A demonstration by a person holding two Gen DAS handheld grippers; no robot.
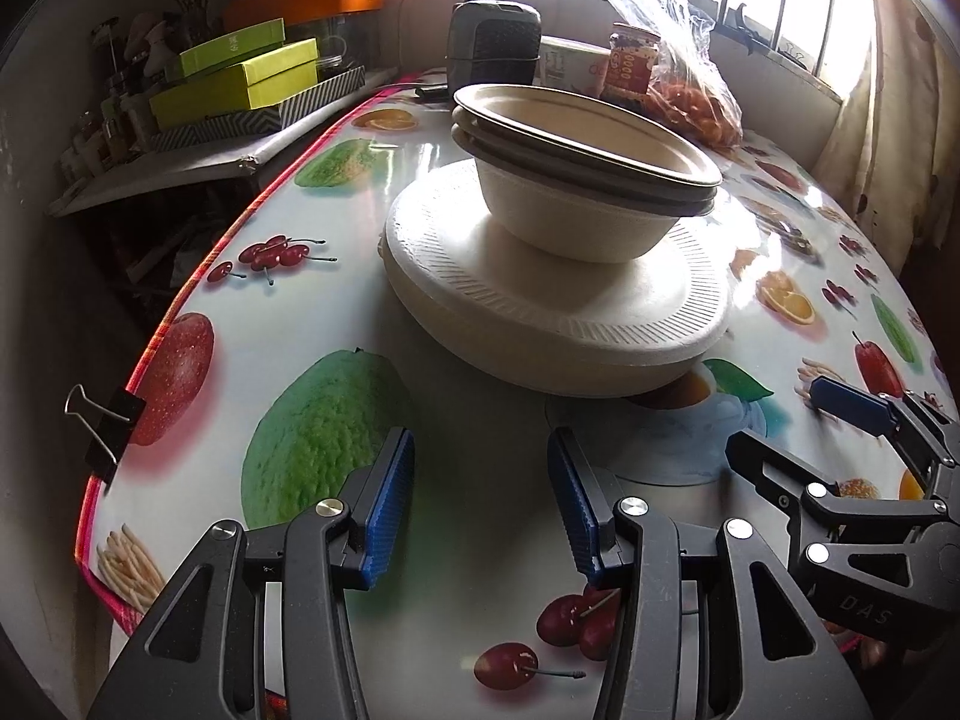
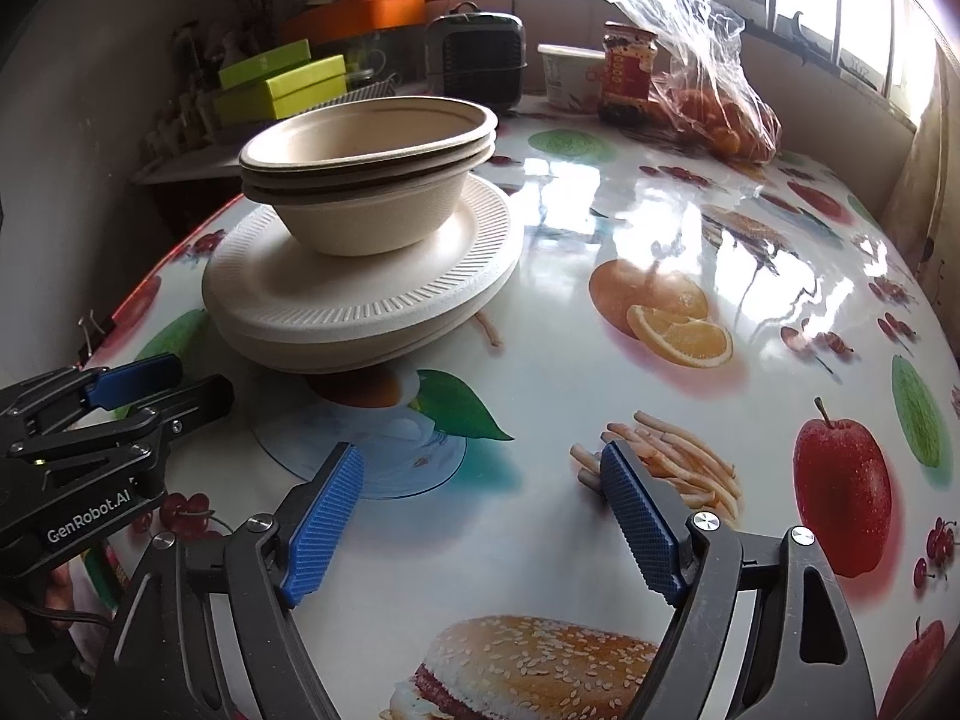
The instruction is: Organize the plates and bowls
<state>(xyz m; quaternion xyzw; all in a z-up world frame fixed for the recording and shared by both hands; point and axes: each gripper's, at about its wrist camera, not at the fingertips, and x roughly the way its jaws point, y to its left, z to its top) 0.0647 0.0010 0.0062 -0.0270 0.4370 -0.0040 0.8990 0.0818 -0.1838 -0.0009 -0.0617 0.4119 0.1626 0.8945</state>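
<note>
A nested stack of beige paper bowls (image 1: 570,204) (image 2: 366,210) stands on a stack of white ribbed foam plates (image 1: 540,318) (image 2: 360,294) on the fruit-print table. My left gripper (image 1: 480,444) hovers in front of the plates, open with nothing between its blue pads. My right gripper (image 2: 480,456) is open wider, to the right of the stack, over bare tablecloth and holding nothing. Each gripper shows in the other's view: the right one (image 1: 798,426) at the right edge, the left one (image 2: 192,384) at the left edge.
At the far end of the table (image 2: 600,228) stand a dark appliance (image 1: 495,39), a white tub (image 2: 567,81), a jar (image 2: 627,75) and a plastic bag of oranges (image 2: 720,114). Green boxes (image 1: 240,78) sit on a side shelf. A binder clip (image 1: 105,420) grips the left table edge.
</note>
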